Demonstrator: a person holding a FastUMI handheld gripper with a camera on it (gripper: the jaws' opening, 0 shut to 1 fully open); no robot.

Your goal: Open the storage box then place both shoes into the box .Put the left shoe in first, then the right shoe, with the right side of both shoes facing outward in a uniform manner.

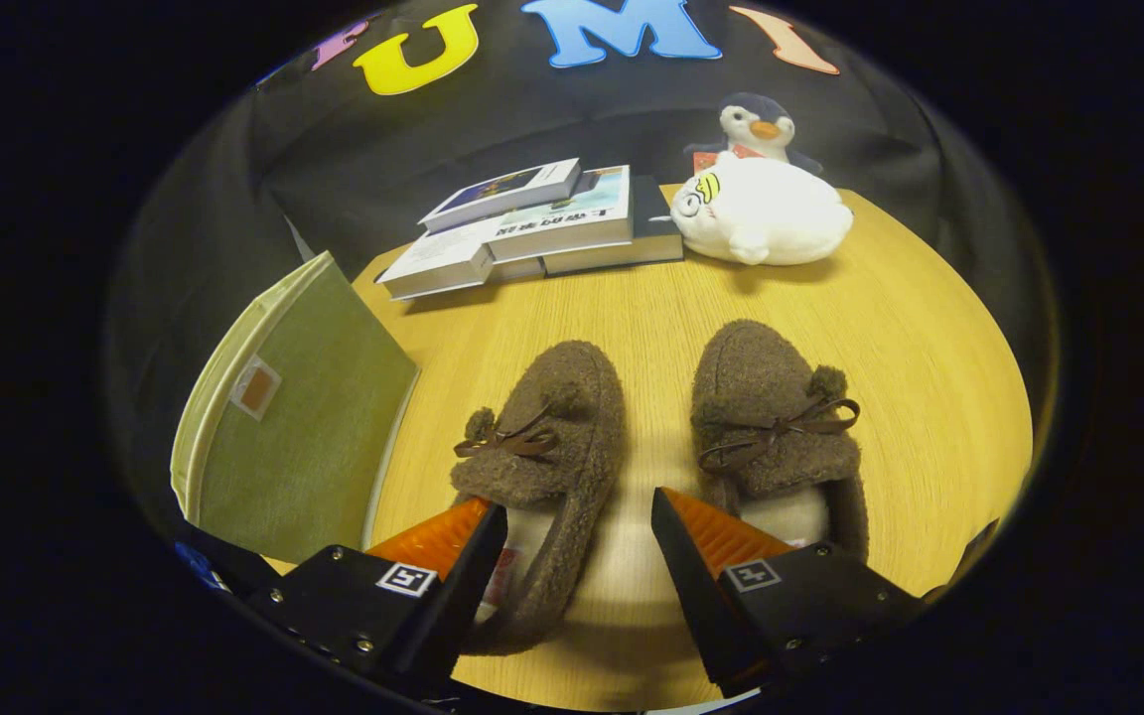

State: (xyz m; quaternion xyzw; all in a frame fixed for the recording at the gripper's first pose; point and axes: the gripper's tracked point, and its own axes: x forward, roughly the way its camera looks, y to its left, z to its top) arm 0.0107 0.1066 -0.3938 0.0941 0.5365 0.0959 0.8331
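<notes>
fuzzy brown left shoe (542,447) between open claw (580,521) fingers.

Nothing could be read with certainty. The middle book (562,214) of the stack carried a line of large printed characters along its cover, too blurred to make out. The cloth box (304,417) bore a small square patch (256,387) with no legible writing. A red-and-white tag (500,578) lay inside the slipper (542,437) nearer the box, its print too small to tell. Each finger of the gripper (577,502) carried a square black-and-white marker (406,579), a pattern and not text. The fingers stood apart, and that slipper's heel lay at and between them.
</notes>
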